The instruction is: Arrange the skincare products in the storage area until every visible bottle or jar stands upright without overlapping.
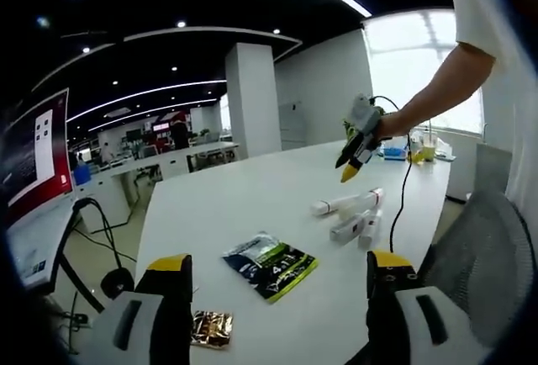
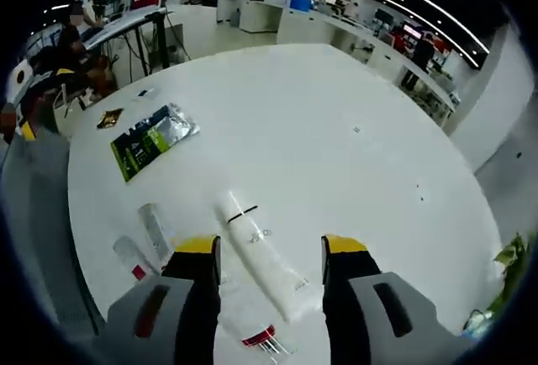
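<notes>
**A:** How far along are you? From what I see, nothing stands upright yet. In the right gripper view the long white tube point(image 2: 261, 257) lies flat on the white table point(image 2: 336, 129), low in the frame, between your right gripper's point(image 2: 273, 251) jaws, which are spread wide and pinch nothing. Two smaller tubes point(image 2: 151, 239) lie flat at lower left, and a tube with a red end point(image 2: 252, 331) lies near the bottom edge.

**B:** And the left gripper?

**A:** Your left gripper point(image 1: 277, 268) is spread too, empty, well apart from the tubes. In its view they lie as a cluster right of centre, some touching, with the right gripper hanging above them. So all of the standing-up is left, I judge.

**B:** What are they like to handle?

**A:** Smooth, glossy plastic, slim and rounded; they look likely to roll or topple. The green-and-silver foil pouch point(image 1: 269, 266) and the small gold sachet point(image 1: 212, 329) are flat and crinkled.
</notes>
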Demonstrator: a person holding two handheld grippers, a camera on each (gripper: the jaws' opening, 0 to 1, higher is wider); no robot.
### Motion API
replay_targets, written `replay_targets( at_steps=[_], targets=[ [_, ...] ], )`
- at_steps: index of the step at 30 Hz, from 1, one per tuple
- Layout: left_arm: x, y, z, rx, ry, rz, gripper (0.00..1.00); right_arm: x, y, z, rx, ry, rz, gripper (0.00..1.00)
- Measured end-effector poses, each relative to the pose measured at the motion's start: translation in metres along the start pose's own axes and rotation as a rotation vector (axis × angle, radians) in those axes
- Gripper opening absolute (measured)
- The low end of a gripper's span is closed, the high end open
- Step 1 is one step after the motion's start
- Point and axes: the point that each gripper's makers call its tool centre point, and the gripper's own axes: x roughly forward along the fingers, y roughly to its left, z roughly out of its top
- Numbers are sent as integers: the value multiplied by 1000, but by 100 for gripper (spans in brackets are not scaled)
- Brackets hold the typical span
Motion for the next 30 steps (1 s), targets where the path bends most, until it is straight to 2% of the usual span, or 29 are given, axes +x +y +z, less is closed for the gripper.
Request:
replay_targets(
  at_steps=[5,11,18,21,23,24,30],
  targets=[
    [1,0,-3,-2,13,-4,88,17,2,-11,-18,76,45,43],
    [2,0,-7,-3,29,-6,88,34,-1,-28,-80,166,75,41],
    [4,1,-11,-9,52,-4,88,46,-5,-46,-67,230,124,39],
    [5,1,-13,-14,61,-3,88,51,-4,-54,-116,266,146,44],
    [5,0,-13,-12,62,-5,88,52,-1,-58,-166,285,182,41],
    [5,0,-12,-11,62,-6,88,53,-3,-59,-187,294,175,39],
    [6,-1,-15,-17,78,-10,88,60,-1,-67,-178,328,223,37]
  ],
)
